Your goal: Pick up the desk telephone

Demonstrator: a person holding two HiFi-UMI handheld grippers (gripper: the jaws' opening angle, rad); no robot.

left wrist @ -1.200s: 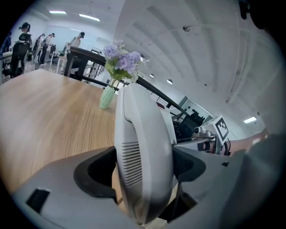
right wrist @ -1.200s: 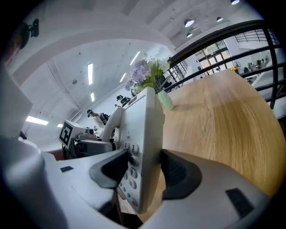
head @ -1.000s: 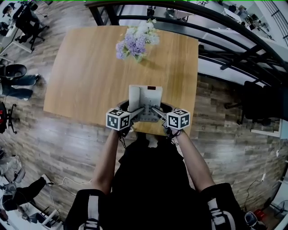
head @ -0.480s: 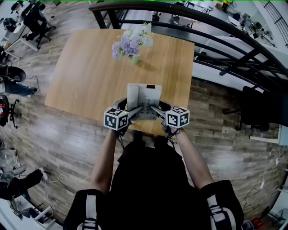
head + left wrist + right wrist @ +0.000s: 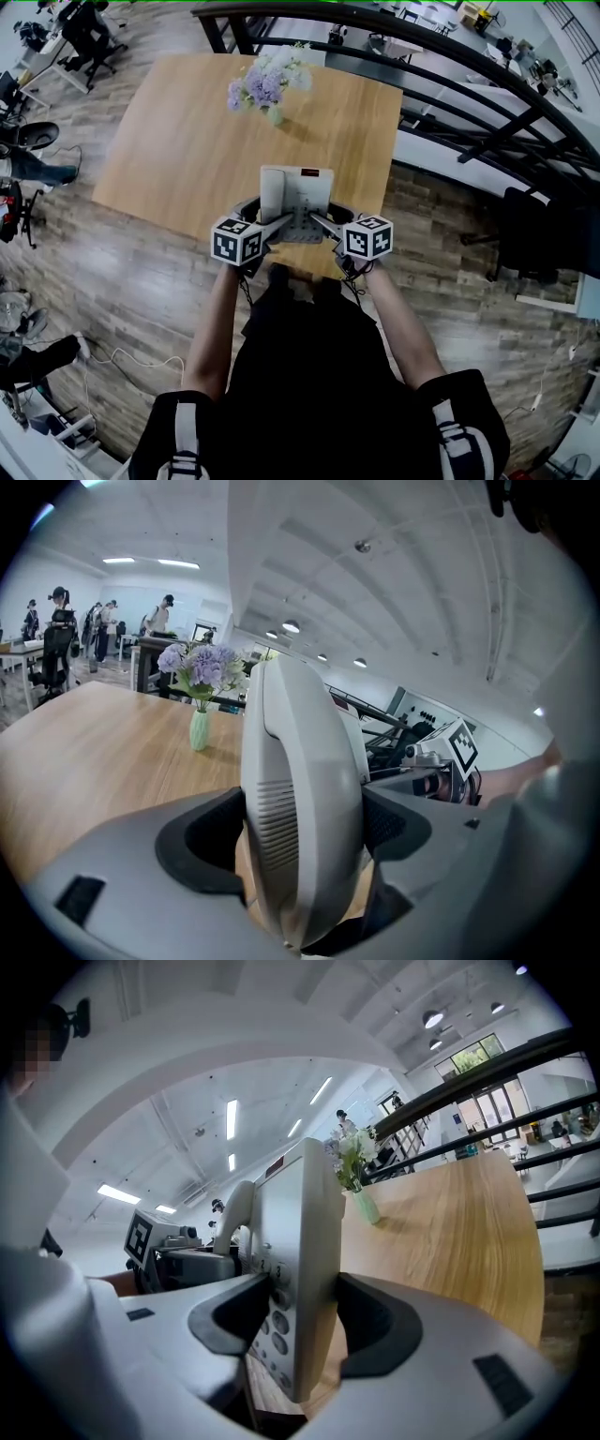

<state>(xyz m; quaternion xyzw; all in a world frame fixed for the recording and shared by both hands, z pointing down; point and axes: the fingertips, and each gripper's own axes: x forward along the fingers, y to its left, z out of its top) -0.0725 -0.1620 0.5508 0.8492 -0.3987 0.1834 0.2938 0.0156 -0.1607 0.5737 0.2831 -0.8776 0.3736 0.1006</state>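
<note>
desk telephone [image 5: 298, 199] is at the near edge of the wooden bench [image 5: 178, 141]. the left gripper [image 5: 300, 827] is clamped on its handset side, the right gripper [image 5: 305, 1321] on its keypad side. a flower vase [image 5: 264, 86] stands farther back.

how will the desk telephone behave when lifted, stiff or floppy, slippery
Probably stiff and fairly light: the desk telephone looks like a hard plastic shell. Its smooth sides may slip in the left claw and right claw. The handset likely just rests in its cradle, so tilting could dislodge it.
</note>
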